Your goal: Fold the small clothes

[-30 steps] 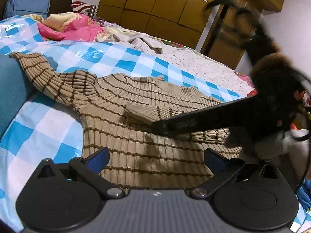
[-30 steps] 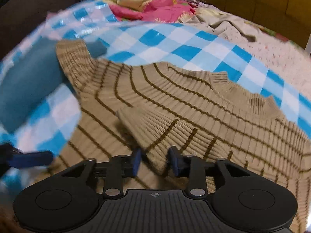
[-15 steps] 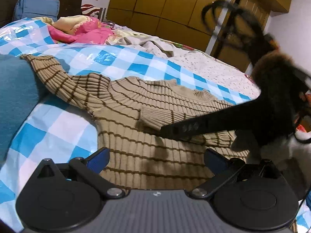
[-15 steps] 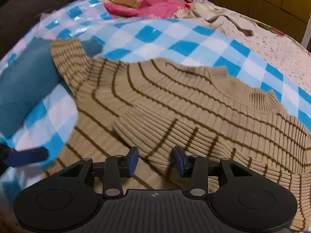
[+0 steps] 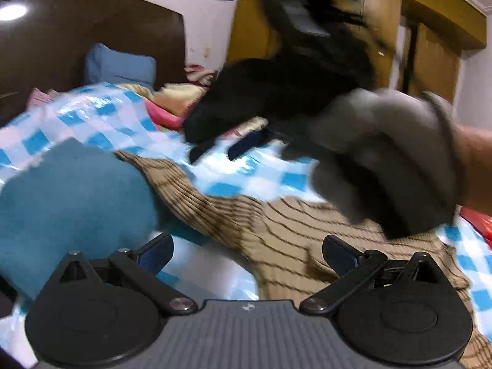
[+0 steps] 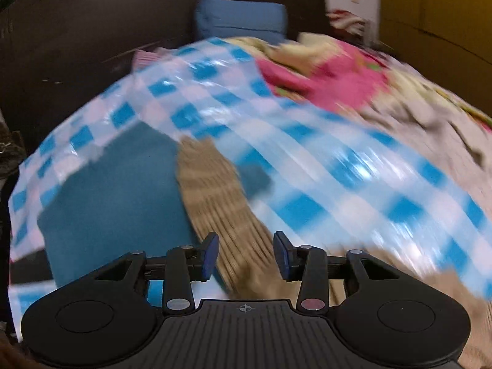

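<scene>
A tan sweater (image 5: 276, 233) with thin brown stripes lies flat on the blue-checked sheet (image 5: 227, 184). Its long sleeve (image 6: 212, 190) runs up across a folded teal cloth (image 6: 117, 190). My right gripper (image 6: 246, 255) hovers over that sleeve, its jaws opening and the pads pressing on nothing. In the left wrist view the right gripper (image 5: 243, 147) is a blur above the sheet, carried by a grey-gloved hand (image 5: 384, 160). My left gripper (image 5: 247, 252) stands wide open above the sweater's shoulder, empty. The sweater's right half is hidden by the hand.
A teal cloth (image 5: 77, 196) sits left of the sweater. Behind the sheet (image 6: 307, 184) lie a pink and yellow blanket (image 6: 323, 83), a blue pillow (image 6: 243, 18) and a dark headboard (image 5: 92, 24). Wooden wardrobes (image 5: 430, 55) stand at the far right.
The right gripper left the sleeve folded onto the sweater's chest, lifted and swung left to the other sleeve, its jaws wider. The left gripper rose and turned left, still open.
</scene>
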